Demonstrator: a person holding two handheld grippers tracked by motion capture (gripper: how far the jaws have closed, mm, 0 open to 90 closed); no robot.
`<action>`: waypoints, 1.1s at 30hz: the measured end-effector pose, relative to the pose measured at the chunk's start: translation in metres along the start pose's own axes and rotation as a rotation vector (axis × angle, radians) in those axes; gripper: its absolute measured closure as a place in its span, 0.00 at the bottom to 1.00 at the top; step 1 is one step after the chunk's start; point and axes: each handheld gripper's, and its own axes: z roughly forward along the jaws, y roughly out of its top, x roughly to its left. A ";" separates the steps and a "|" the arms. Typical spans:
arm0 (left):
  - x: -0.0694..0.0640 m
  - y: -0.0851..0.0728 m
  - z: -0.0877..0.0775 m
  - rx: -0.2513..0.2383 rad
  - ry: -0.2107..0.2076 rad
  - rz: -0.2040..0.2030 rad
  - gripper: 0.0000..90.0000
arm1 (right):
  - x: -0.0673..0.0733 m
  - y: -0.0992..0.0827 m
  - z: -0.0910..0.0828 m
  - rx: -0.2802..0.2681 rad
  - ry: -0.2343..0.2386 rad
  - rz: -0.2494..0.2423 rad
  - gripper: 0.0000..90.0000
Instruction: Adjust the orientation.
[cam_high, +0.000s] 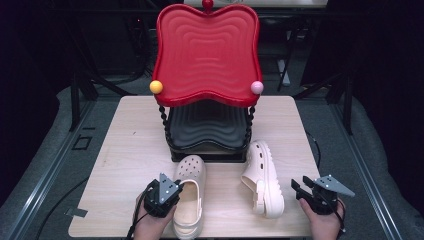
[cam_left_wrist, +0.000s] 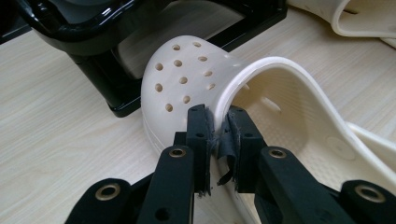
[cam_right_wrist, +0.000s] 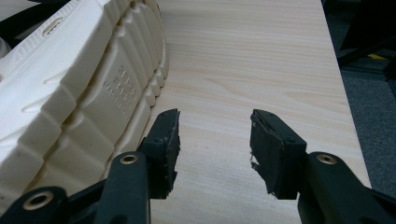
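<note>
Left hand-held gripper (cam_left_wrist: 218, 135) is clamped tight on the opening rim of the upright clog (cam_left_wrist: 224, 98), right where the perforated toe cap meets the foot hole; grip looks solid. That clog sits sole-down near the counter's (cam_high: 125, 150) front edge, left of centre, toe touching or just short of the black base of the two-tier rack (cam_high: 207, 135). Right hand-held gripper (cam_right_wrist: 215, 140) is wide open, holding nothing, parked near the front right corner just beside the tipped clog (cam_right_wrist: 79, 93), which lies on its side with the tread facing me. My read: first clog grasped but not lifted, second untouched, both rack tiers bare as far as I can see, the red top tray (cam_high: 207, 50) and the black lower one. So early days; placing both shoes looks like what's left. Counter is pale wood laminate, otherwise bare. Room is dark, grey floor, black stands and cables behind.
</note>
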 end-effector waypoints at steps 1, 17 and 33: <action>0.000 0.000 0.000 -0.003 -0.002 0.005 0.89 | 0.000 0.000 0.000 0.000 -0.001 0.000 0.58; 0.038 -0.023 -0.034 -0.071 -0.055 -0.095 0.65 | 0.018 0.014 -0.013 -0.025 0.046 -0.072 0.80; 0.099 -0.077 -0.030 -0.084 -0.048 -0.284 0.58 | 0.072 0.029 -0.021 -0.066 0.189 -0.235 0.87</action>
